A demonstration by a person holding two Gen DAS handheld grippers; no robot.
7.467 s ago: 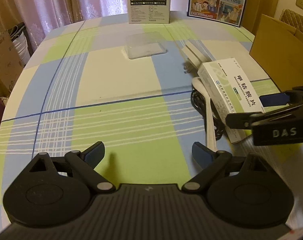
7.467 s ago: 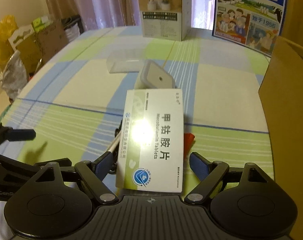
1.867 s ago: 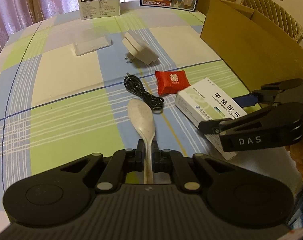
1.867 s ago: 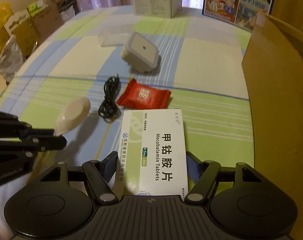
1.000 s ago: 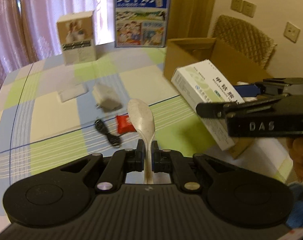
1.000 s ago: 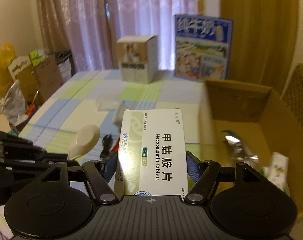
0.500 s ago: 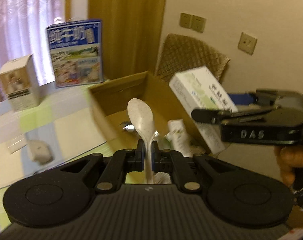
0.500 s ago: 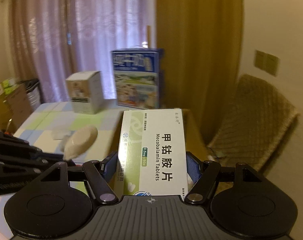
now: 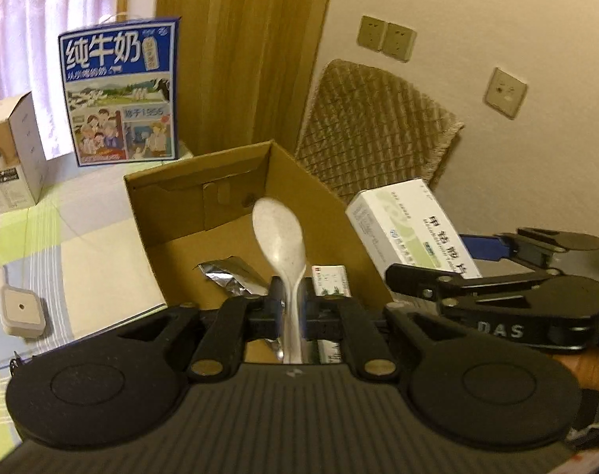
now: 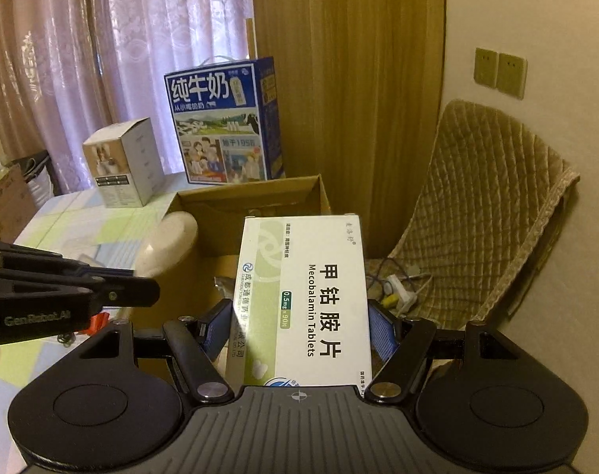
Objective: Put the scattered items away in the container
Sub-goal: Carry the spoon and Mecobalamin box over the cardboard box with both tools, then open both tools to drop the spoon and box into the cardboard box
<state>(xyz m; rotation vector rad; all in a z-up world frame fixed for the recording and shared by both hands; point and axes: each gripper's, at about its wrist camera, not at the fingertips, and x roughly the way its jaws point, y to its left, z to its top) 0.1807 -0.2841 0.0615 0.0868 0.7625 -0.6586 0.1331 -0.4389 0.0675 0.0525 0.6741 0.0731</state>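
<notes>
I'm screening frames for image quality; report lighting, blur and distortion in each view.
Left wrist view: dim, warm yellowish light; fisheye bends the wall and curtain edges; the spoon is soft with slight motion blur, and the box text is smeared. Right wrist view: the same warm cast, dark rounded corners; the box print is sharp, while the spoon bowl at left is blurred; there is mild glare on the box's lower left side.

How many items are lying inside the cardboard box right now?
2 visible: a crumpled foil packet on the cardboard box floor at left, and a small white carton to its right. The claws hide the near floor, so more may be there.
</notes>
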